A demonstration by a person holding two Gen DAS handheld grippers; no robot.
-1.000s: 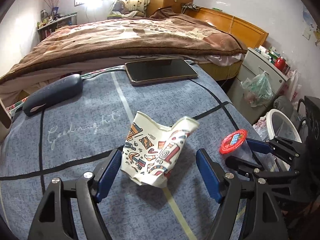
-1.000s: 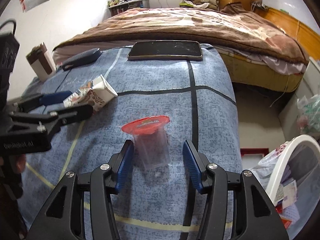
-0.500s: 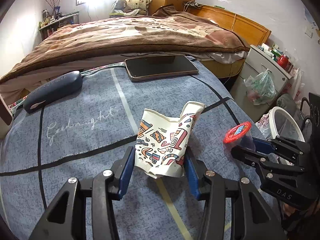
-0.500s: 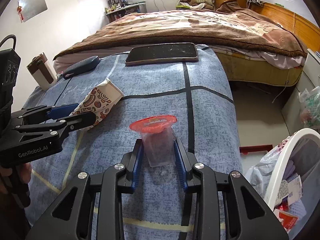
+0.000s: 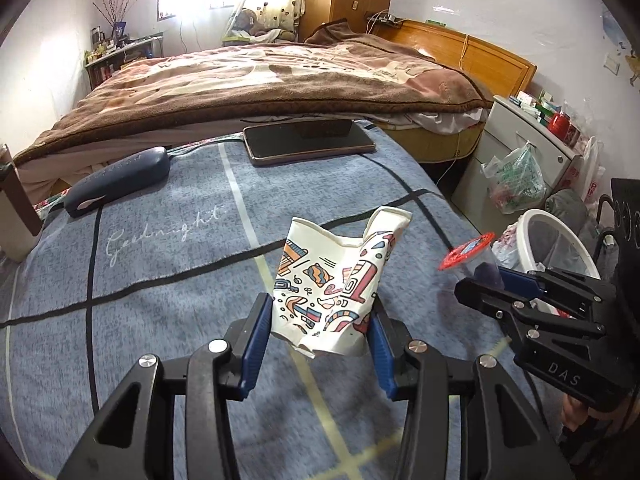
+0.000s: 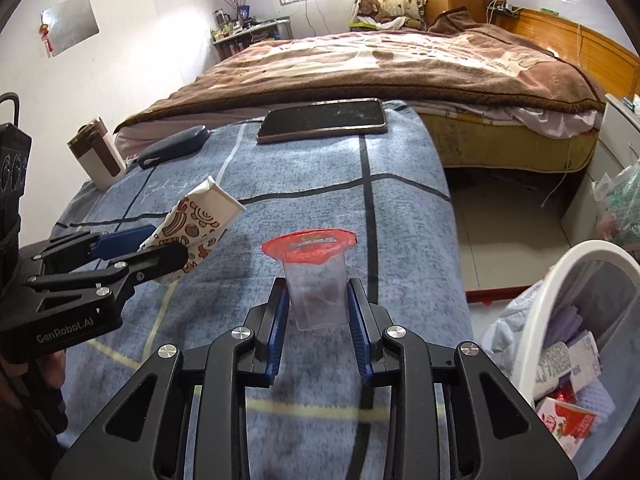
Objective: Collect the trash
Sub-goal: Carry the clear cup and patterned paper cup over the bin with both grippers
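Both pairs of jaws are clenched on trash. Left gripper [image 5: 318, 320] pinches a crushed, patterned paper cup [image 5: 340, 280] between its blue pads, which press against the cup's two sides near its base; the cup appears raised just off the blue blanket [image 5: 160, 280], tilted away from the camera. Right gripper [image 6: 318, 312] squeezes one clear plastic cup [image 6: 316, 288] with a red foil lid [image 6: 310, 246], the pads flat against its walls, the cup upright over the blanket's right half; whether its base touches the cloth cannot be told.

Counted on the blanket: one dark tablet [image 6: 324, 120] at the far edge, one navy glasses case [image 6: 174, 146] toward the far left corner, and one brown-and-white tumbler [image 6: 96, 154] at the left edge. One white trash bin [image 6: 560, 320], part-filled with wrappers, stands on the floor beyond the right edge.
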